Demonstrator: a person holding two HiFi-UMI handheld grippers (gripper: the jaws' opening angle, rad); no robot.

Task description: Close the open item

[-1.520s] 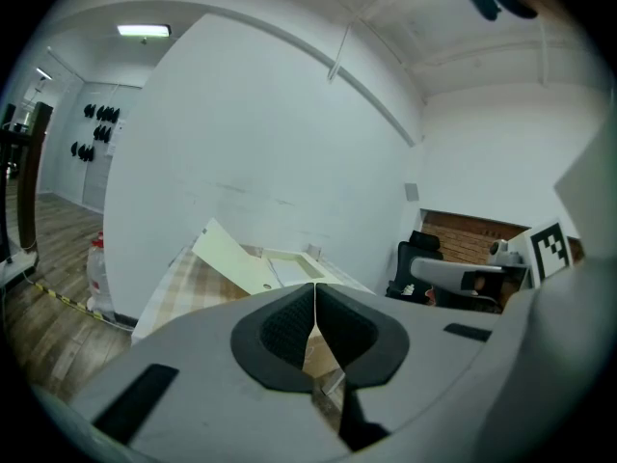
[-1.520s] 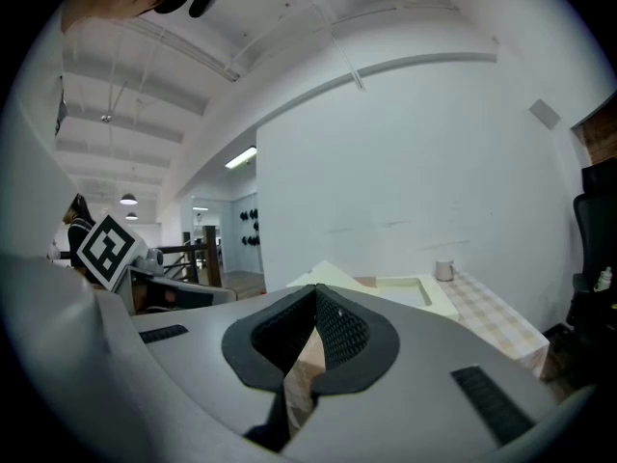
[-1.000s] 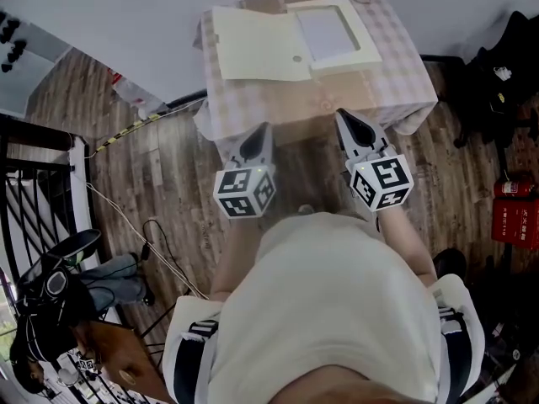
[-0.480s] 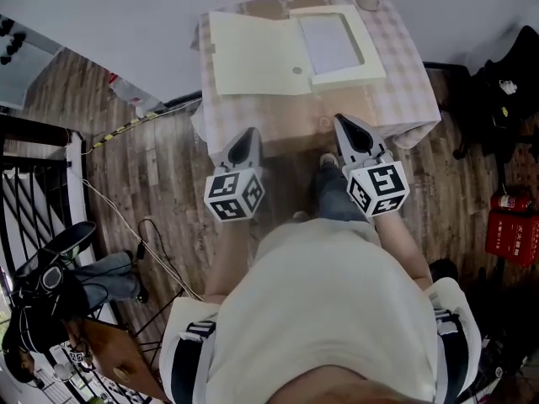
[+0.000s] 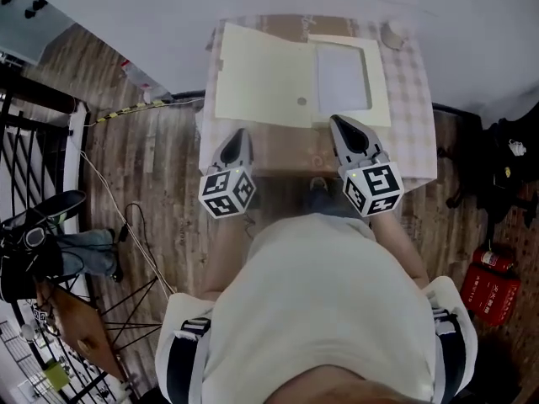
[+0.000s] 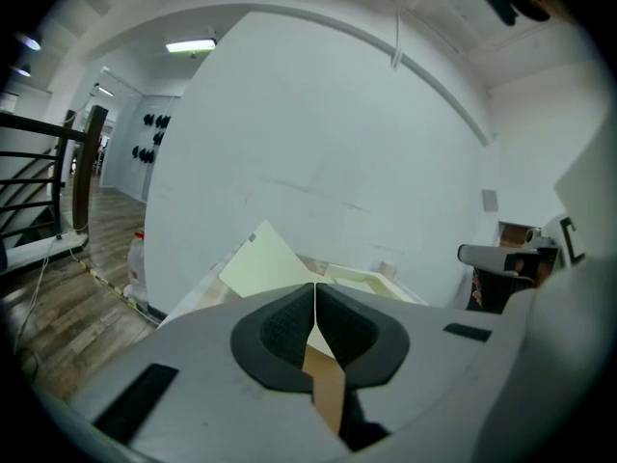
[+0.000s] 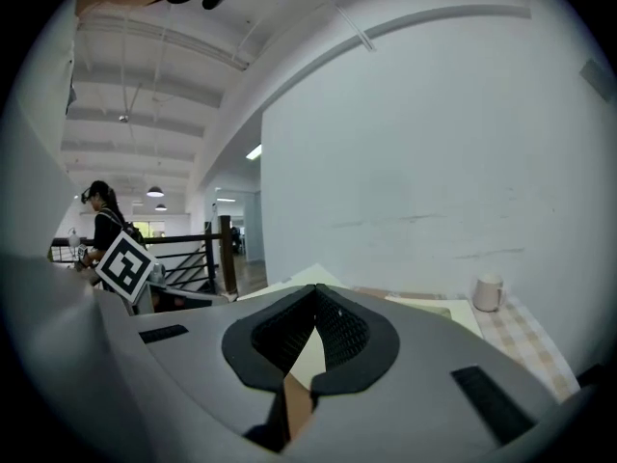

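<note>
A flat cream box (image 5: pixel 381 74) lies open on the checked table (image 5: pixel 417 141), with white lining in its tray. Its lid (image 5: pixel 261 78) is folded out flat to the left. My left gripper (image 5: pixel 238 137) is shut and empty, its tip just in front of the lid's near edge. My right gripper (image 5: pixel 345 124) is shut and empty too, and sits just in front of the tray's near edge. In the left gripper view the shut gripper (image 6: pixel 315 292) faces the lid (image 6: pixel 265 263). In the right gripper view the other gripper (image 7: pixel 314 295) faces the tray (image 7: pixel 424 305).
A small white cup (image 5: pixel 393 34) stands at the table's far right corner by the white wall. Black railing (image 5: pixel 34 141) and cables lie on the left, dark bags (image 5: pixel 514 154) and a red extinguisher (image 5: pixel 484 289) on the right. The person's torso fills the lower view.
Both grippers have moved forward toward the table, from over the wooden floor to its near edge. Both stay shut. The box lies as before.
</note>
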